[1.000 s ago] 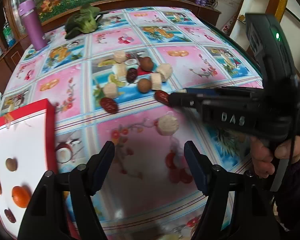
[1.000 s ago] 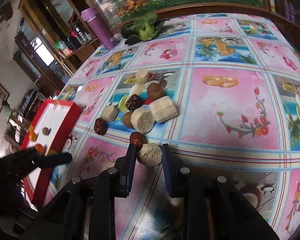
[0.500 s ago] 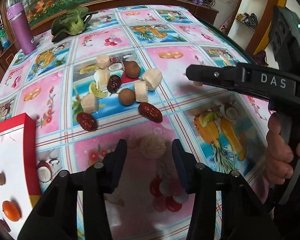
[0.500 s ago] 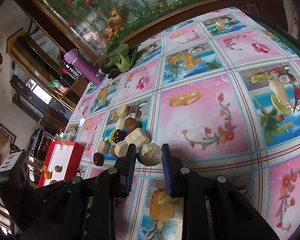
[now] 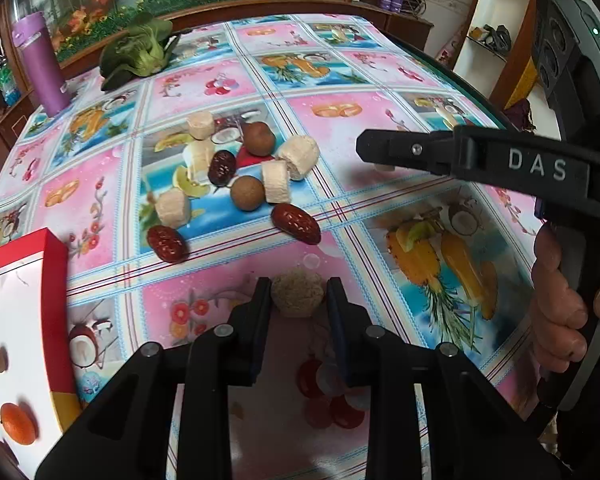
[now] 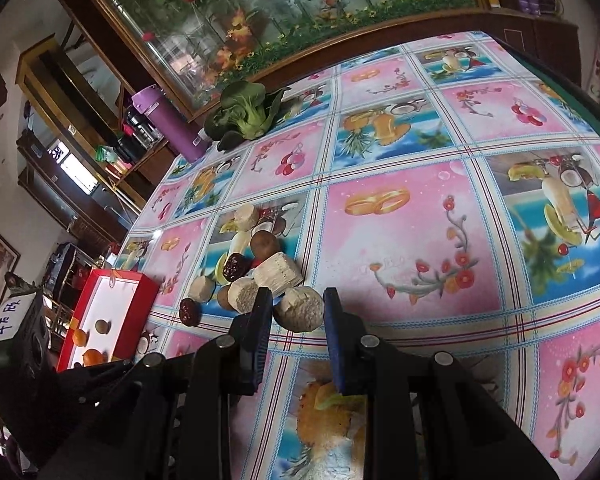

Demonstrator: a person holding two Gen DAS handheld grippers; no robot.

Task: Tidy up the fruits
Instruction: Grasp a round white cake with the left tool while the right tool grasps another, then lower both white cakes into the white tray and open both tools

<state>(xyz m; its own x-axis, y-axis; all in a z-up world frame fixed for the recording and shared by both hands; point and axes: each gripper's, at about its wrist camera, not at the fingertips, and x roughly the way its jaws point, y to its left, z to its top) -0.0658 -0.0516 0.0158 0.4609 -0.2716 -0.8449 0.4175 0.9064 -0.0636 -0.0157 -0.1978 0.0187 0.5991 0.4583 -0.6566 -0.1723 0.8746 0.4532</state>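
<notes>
A pile of beige chunks, dark red dates (image 5: 296,224) and round brown fruits (image 5: 247,193) lies mid-table. In the left wrist view my left gripper (image 5: 298,282) is shut on a lone beige chunk (image 5: 297,295) that rests on the tablecloth near the front. My right gripper (image 6: 297,292) is shut on another beige chunk (image 6: 300,309) and holds it above the table, just right of the pile (image 6: 278,270). From the left wrist the right gripper (image 5: 376,156) shows side-on, with a person's hand (image 5: 556,320) on its handle.
A red box (image 5: 56,280) with a white inside holds oranges and small brown fruits at the left; its wall (image 6: 140,292) also shows from the right wrist. A purple bottle (image 5: 40,64) and a green vegetable (image 5: 140,52) stand at the far edge.
My left gripper moved forward over the lone chunk and closed on it. The right gripper rose and swung right with its chunk held.
</notes>
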